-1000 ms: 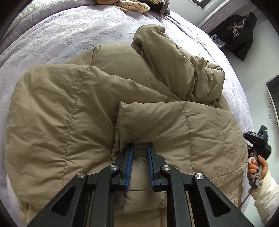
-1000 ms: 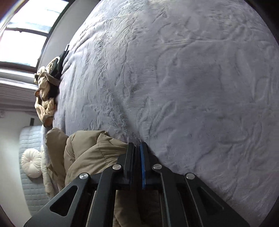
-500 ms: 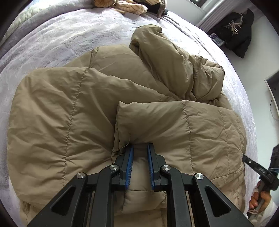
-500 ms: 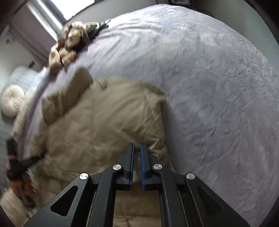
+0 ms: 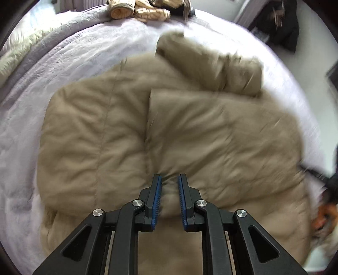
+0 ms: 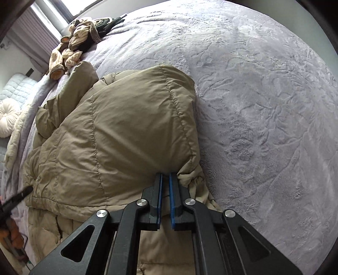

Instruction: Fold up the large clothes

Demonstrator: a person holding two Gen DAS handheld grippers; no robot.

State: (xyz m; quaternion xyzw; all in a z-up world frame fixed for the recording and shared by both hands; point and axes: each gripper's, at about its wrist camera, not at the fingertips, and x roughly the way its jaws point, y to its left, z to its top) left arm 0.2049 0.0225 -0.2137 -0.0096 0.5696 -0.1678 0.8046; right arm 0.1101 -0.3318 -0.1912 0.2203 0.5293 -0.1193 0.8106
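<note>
A large tan puffer coat (image 5: 190,131) lies partly folded on a lilac bedspread (image 5: 63,59). It also shows in the right wrist view (image 6: 126,131), with the bedspread (image 6: 264,105) to its right. My left gripper (image 5: 170,179) is shut on a fold of the coat at its near edge, with fabric bunched between the blue pads. My right gripper (image 6: 165,176) is shut on the coat's near right edge, jaws almost together on thin fabric. The left wrist view is blurred by motion.
A heap of beige and dark clothes (image 5: 147,10) lies at the bed's far edge and shows in the right wrist view (image 6: 78,42). A dark jacket (image 5: 281,23) hangs at the back right. A round white cushion (image 6: 8,116) sits far left.
The right gripper has swung from over bare bedspread onto the coat's right edge. The left gripper has lifted back with its fold, and more bedspread shows around the coat.
</note>
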